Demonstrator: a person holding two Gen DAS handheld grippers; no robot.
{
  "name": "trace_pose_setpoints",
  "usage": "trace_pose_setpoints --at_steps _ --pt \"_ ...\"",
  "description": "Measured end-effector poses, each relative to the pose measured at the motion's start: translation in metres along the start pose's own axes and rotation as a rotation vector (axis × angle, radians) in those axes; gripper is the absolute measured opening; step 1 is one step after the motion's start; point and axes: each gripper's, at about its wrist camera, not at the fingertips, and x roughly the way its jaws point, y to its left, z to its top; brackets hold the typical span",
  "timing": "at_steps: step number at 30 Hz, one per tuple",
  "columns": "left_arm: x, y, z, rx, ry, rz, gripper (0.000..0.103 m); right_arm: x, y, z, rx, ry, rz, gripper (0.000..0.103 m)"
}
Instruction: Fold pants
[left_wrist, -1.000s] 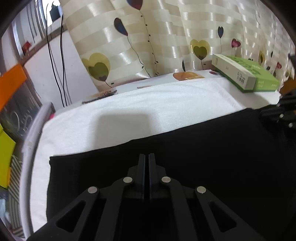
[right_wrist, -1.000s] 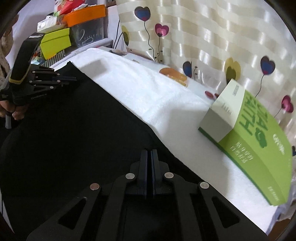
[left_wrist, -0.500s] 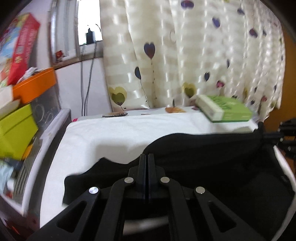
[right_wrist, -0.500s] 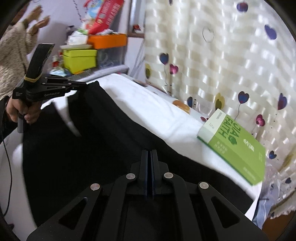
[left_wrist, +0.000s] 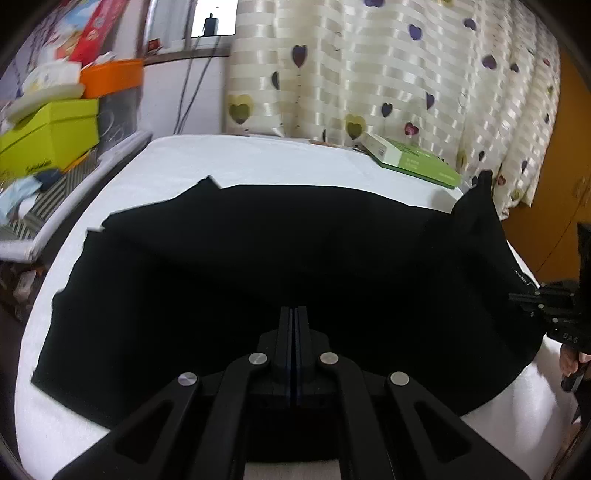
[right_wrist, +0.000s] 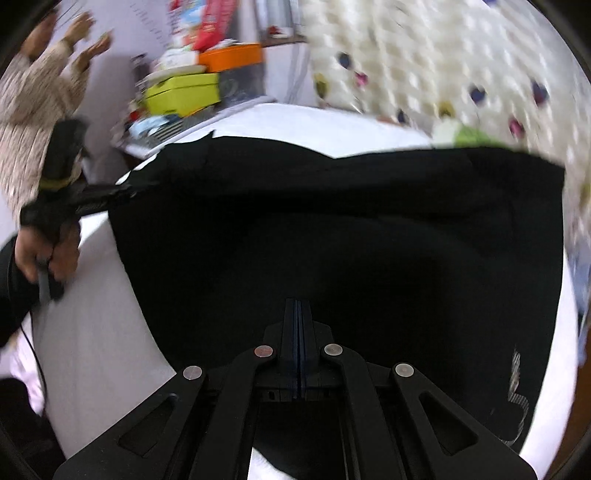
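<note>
Holding the black pants (left_wrist: 280, 258) up off the white towel (left_wrist: 192, 162), both grippers look pinched tight on the near edge: left gripper (left_wrist: 294, 314) and right gripper (right_wrist: 298, 306) each have their fingers pressed together with cloth in between. Far edge rests on the towel, near the green box (left_wrist: 410, 162). I'd say the fold is barely underway, nothing's laid over and flattened yet, so most of the job's left.

Black pants (left_wrist: 280, 258): plain dark fabric, lying spread across the white-covered bench (left_wrist: 258, 162), one corner rising in a peak at the right, near edge lifting off the surface; small pale print showing by that edge.
</note>
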Motion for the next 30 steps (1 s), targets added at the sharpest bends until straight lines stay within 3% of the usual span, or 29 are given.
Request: trace_pose_setpoints --at_steps 2,4,6,10,12,13,14,18,24,27,30 --pt "-0.006 0.005 0.005 -0.018 -0.013 0.015 0.002 -0.004 -0.004 0.005 0.011 -0.019 -0.039 0.013" --pt "-0.009 0.012 0.005 -0.056 -0.018 0.017 0.002 -0.009 -0.009 0.012 0.051 -0.040 -0.059 0.043" --pt "-0.010 0.014 0.003 -0.079 -0.009 0.007 0.002 -0.013 -0.021 0.021 0.137 -0.070 -0.049 0.053" --pt "-0.012 0.010 0.014 -0.102 -0.037 0.029 0.006 -0.018 -0.053 0.041 0.321 -0.120 -0.066 0.053" --pt "-0.008 0.005 0.026 -0.113 -0.044 0.045 0.024 -0.017 -0.068 0.051 0.413 -0.122 -0.097 0.053" --pt "-0.005 0.004 0.032 -0.126 -0.048 0.062 0.038 -0.016 -0.075 0.058 0.467 -0.132 -0.097 0.053" --pt "0.000 0.003 0.038 -0.140 -0.051 0.074 0.044 -0.015 -0.080 0.063 0.509 -0.145 -0.088 0.053" --pt "0.027 -0.001 0.054 -0.159 -0.027 0.160 0.044 0.000 -0.096 0.090 0.647 -0.127 -0.110 0.054" --pt "0.056 0.008 0.049 -0.214 0.055 0.283 0.044 0.038 -0.119 0.098 0.744 0.014 -0.198 0.053" --pt "0.054 0.015 0.040 -0.228 0.058 0.303 0.044 0.032 -0.120 0.078 0.755 -0.016 -0.164 0.013" --pt "0.043 0.019 0.033 -0.234 0.042 0.303 0.044 0.011 -0.111 0.053 0.798 -0.087 -0.112 0.010"
